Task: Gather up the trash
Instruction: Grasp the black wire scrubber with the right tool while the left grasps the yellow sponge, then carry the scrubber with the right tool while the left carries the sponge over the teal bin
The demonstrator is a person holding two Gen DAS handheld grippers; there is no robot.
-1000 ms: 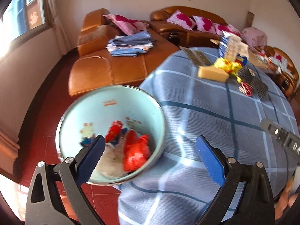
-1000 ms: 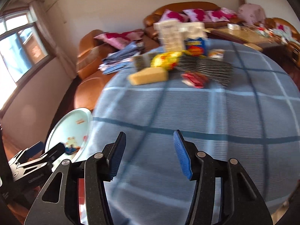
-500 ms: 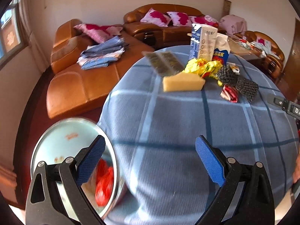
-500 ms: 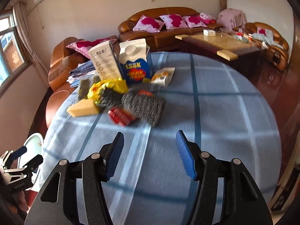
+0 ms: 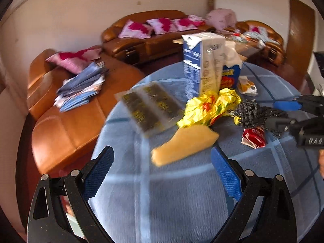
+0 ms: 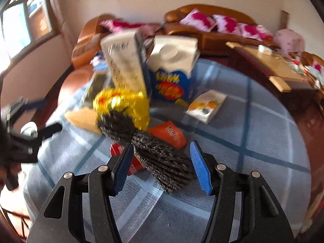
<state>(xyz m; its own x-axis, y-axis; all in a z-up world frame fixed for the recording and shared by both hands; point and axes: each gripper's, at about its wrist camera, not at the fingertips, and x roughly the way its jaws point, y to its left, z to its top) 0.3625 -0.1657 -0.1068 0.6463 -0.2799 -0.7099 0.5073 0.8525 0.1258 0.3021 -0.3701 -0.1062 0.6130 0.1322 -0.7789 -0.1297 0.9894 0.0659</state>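
On the left, the left tongs (image 5: 162, 162) are spread wide and grip nothing, hovering over the blue-checked cloth of the round desk (image 5: 172, 206). A yellow sponge (image 5: 185, 144) lies on the cloth just ahead of them, between the lines of the two blue pads and nearer the right-hand pad, not touching either. Beyond the sponge to the left lies a flat clear packet with dark contents (image 5: 149, 107), near the desk's far-left edge. Next along is a crumpled yellow foil wrapper (image 5: 210, 107), touching the sponge's far end, and behind it stand a tall blue-and-white carton (image 5: 202, 64) and a shorter blue carton (image 5: 231, 75), side by side. A small white-and-orange packet (image 5: 247, 86) lies to the right of them.

Further right, a dark knitted mesh piece (image 6: 160, 156) stretches from the foil wrapper toward the right tongs (image 6: 162, 166). These tongs are also parted and hold nothing; the near end of the mesh lies between their blue pads, close to the left pad, though contact cannot be made out through the blur. A red wrapper (image 6: 132, 165) pokes out from under the mesh beside the left pad, and an orange wrapper (image 6: 170, 133) lies just beyond the mesh. Both views are motion-blurred. Brown leather sofas (image 5: 154, 40) with pink cushions stand behind the desk.
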